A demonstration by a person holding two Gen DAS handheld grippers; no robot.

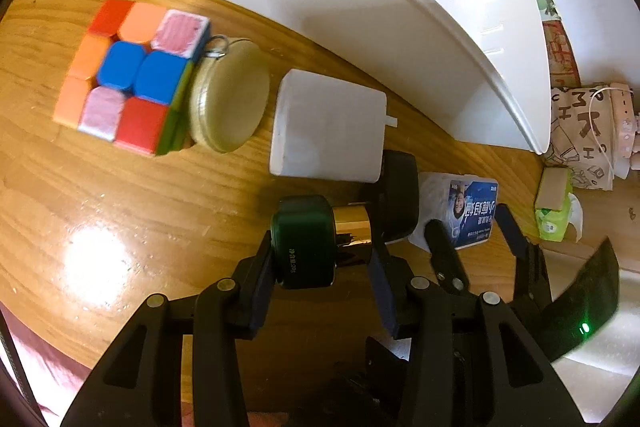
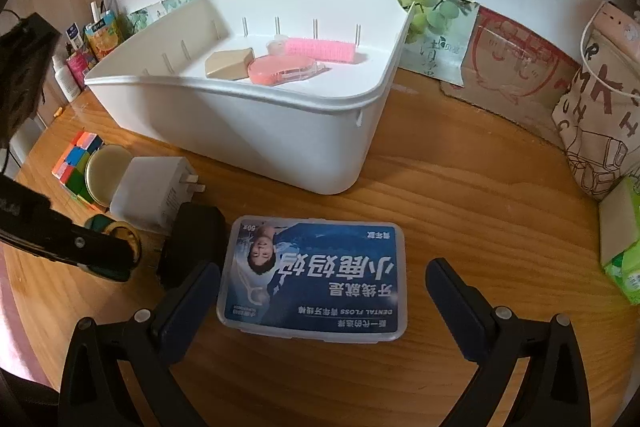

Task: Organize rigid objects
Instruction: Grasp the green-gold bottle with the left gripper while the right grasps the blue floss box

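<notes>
On the far left of the worktop [image 1: 120,211] sits a colour cube [image 1: 128,75], and touching its right side a round tin [image 1: 232,99] stands tilted on edge against it. Just right of that lies a white plug adapter [image 1: 328,127], prongs pointing right.

Nearer, the left claw [image 1: 320,267] is clenched across a small green jar with a gold band [image 1: 316,239]. The jar lies on its side, its long axis running left to right between the pads, and whether it has left the wood cannot be told. A black block [image 1: 400,195] lies just right of it.

Further right, the dental floss box [image 2: 316,275] lies flat, long axis left to right, directly ahead of the right claw [image 2: 324,303]. That claw is released, jaws spread wide, one finger [image 2: 192,295] close to the box's left end, the other well clear of its right end. The right hand is plainly the nearer to this box; closing across its length looks like the likely grasp.

Beyond both, at the far side, stands the white bin [image 2: 248,131], already holding a tan wedge [image 2: 228,65], a pink case [image 2: 276,69] and a pink roller [image 2: 324,49]. Both pieces probably go forward and up over its rim.

The worktop is glossy wood. A wall with grape-print paper [image 2: 432,11] closes the far side, a printed tote bag [image 2: 600,115] stands far right, and a green tissue pack [image 2: 624,259] lies near it.
</notes>
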